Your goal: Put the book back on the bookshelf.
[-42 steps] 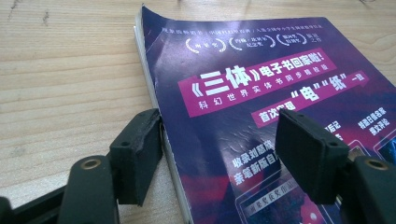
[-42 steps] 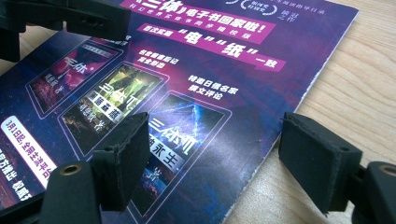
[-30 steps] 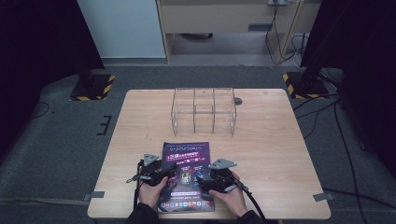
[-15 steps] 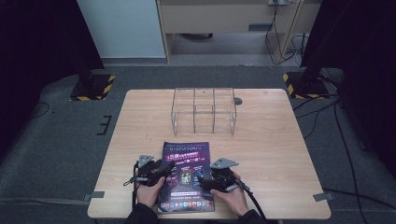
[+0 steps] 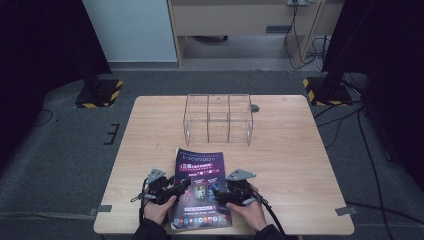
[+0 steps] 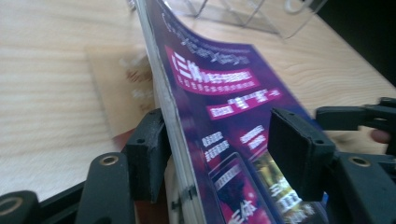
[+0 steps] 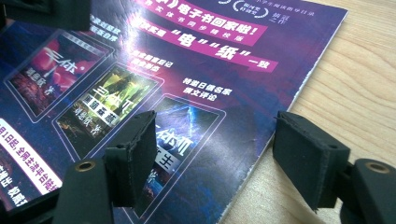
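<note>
Magazine lies long axis near-to-far; left gripper jaws closing astride its lifted left edge, one pad touching; right gripper jaws apart, straddling its right edge.

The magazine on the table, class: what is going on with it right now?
A person works a purple magazine with two tongs. The left tongs straddle its lifted left edge, jaws just closing, one pad against the underside, the other off the cover. The right tongs hover open over the right edge. A clear rack stands farther back on the table.
</note>
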Demonstrator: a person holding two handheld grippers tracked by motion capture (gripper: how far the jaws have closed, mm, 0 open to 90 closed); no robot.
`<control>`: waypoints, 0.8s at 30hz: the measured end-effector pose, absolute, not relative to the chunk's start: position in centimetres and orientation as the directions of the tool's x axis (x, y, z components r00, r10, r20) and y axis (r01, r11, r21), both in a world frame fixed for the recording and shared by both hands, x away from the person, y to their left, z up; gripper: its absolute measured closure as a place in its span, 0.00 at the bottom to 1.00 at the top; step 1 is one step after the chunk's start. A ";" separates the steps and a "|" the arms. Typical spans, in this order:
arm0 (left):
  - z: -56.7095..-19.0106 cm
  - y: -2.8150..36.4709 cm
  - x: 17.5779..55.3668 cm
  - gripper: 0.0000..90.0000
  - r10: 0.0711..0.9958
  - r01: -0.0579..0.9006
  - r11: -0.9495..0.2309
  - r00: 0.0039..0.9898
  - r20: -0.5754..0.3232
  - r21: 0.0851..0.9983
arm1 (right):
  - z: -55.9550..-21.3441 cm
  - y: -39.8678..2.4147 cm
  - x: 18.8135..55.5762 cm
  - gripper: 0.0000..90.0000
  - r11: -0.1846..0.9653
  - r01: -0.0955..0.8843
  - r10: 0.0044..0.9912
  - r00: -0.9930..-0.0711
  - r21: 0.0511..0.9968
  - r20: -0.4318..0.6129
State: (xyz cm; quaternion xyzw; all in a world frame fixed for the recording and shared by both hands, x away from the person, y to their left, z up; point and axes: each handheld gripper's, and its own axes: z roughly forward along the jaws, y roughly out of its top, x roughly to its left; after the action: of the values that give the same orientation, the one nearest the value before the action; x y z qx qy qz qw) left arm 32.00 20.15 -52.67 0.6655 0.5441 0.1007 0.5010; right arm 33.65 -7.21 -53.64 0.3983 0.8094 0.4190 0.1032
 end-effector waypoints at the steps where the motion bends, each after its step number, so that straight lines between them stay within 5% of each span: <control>1: -52.3 20.0 31.9 0.46 0.791 0.608 0.113 0.424 -0.442 0.786 | -53.6 -7.2 33.7 0.34 0.331 0.559 0.731 -0.662 0.760 0.168; 6: -52.3 18.6 32.1 0.43 0.829 0.605 -0.006 0.449 -0.335 0.796 | -53.6 -7.3 33.7 0.34 0.331 0.559 0.731 -0.662 0.760 0.169; 11: -52.4 19.2 33.1 0.44 0.804 0.655 0.008 0.445 -0.394 0.755 | -53.6 -7.3 33.7 0.35 0.332 0.558 0.729 -0.663 0.761 0.168; 24: -52.1 18.8 33.3 0.76 0.861 0.682 -0.007 0.375 -0.343 0.731 | -53.6 -7.3 33.7 0.37 0.326 0.562 0.736 -0.656 0.760 0.169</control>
State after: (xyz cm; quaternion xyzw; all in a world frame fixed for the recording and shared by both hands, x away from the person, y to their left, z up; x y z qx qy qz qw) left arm 33.32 18.78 -52.13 0.7022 0.5496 0.1013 0.4411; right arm 33.66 -7.30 -53.64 0.4015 0.8076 0.4192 0.1038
